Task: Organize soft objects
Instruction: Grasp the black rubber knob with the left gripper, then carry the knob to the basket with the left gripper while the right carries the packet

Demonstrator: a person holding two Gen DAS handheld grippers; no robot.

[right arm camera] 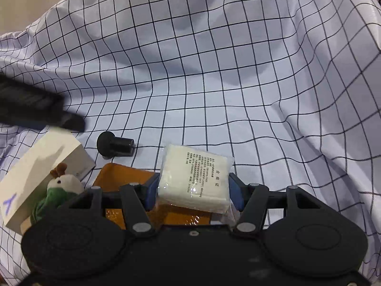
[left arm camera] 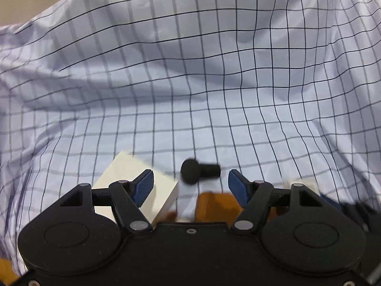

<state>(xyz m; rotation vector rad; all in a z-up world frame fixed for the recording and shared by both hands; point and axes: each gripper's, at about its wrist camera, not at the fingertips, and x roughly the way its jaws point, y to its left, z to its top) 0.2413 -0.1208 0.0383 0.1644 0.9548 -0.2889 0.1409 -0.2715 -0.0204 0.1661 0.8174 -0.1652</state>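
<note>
Right tool (right arm camera: 194, 188) clamps tissue pack (right arm camera: 194, 178); left tool (left arm camera: 190, 186) open, empty — black knob (left arm camera: 198, 171) ahead.

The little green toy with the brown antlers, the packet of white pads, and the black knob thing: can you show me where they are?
Green plush toy (right arm camera: 64, 186), right wrist view, on its pale face.
Packet of white pads (right arm camera: 194, 178), right wrist view, on its printed front.
Black knob (right arm camera: 115, 145), right wrist view, where the round head meets its stem.

White packet (right arm camera: 194, 178) bears "合格证"; white box (right arm camera: 40, 166) a blue "A".
</note>
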